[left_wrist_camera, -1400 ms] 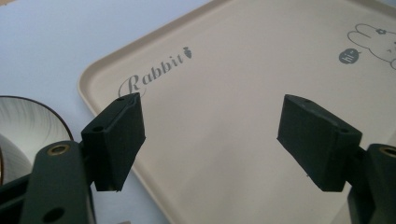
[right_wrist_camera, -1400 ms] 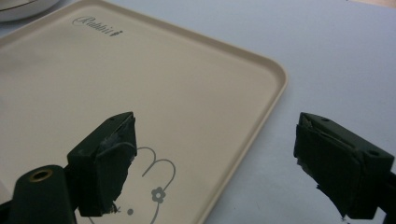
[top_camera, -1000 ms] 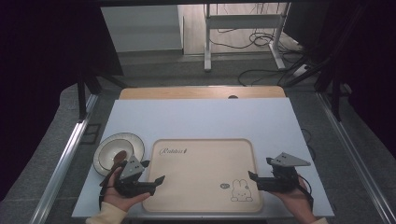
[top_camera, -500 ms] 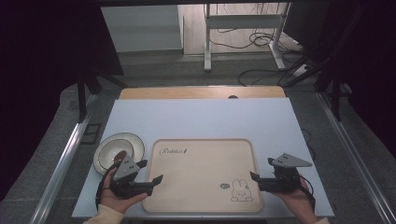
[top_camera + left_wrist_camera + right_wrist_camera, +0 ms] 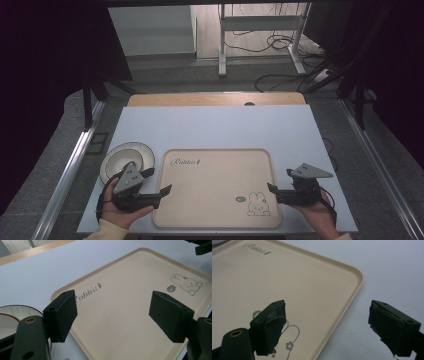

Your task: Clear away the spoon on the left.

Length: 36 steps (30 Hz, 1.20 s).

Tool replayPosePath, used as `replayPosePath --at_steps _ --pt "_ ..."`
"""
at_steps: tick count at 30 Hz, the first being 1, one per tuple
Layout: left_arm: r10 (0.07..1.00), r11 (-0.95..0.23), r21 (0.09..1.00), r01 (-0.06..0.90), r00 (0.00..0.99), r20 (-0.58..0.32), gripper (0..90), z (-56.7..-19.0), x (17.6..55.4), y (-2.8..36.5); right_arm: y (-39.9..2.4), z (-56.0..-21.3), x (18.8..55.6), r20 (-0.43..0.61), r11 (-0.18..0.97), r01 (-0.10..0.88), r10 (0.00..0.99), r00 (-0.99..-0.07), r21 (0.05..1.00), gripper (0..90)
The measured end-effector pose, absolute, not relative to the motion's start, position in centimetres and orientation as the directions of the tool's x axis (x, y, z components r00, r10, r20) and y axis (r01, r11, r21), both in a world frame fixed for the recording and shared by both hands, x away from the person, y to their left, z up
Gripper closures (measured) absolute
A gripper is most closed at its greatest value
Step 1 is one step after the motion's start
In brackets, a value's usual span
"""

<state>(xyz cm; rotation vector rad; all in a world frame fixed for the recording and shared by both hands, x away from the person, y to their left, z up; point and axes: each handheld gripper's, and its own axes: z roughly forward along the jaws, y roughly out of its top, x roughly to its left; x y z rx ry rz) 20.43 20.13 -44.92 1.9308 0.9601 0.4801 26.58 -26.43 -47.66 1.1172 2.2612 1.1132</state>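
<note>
1. tray [image 5: 215,185]: beige, rabbit print, laid flat on the white table [image 5: 220,125] between both grippers.
2. left gripper [image 5: 161,190]: jaws spread apart, nothing held, straddling the tray's left rim; plate [image 5: 122,156] just beside it.
3. right gripper [image 5: 272,189]: jaws apart, nothing held, at the right rim.
4. handling, as judged: both rims are best clamped at matching height, and the tray lifted level.

Lab: framed bench [image 5: 220,130], floor cables [image 5: 280,80]
</note>
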Motion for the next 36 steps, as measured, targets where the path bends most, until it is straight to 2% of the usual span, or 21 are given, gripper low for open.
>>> replayPosePath --at_steps 15,36 --pt "0.801 -0.275 0.862 0.425 0.597 -0.039 22.5 -43.4 20.1 21.0 -26.5 -47.7 26.7 0.006 0.368 0.494 0.797 -0.604 0.787 15.1" --pt "0.850 -0.222 0.886 0.408 0.526 -0.029 22.5 -41.5 19.3 24.6 -26.3 -47.8 26.8 0.001 0.376 0.498 0.798 -0.603 0.782 15.2"
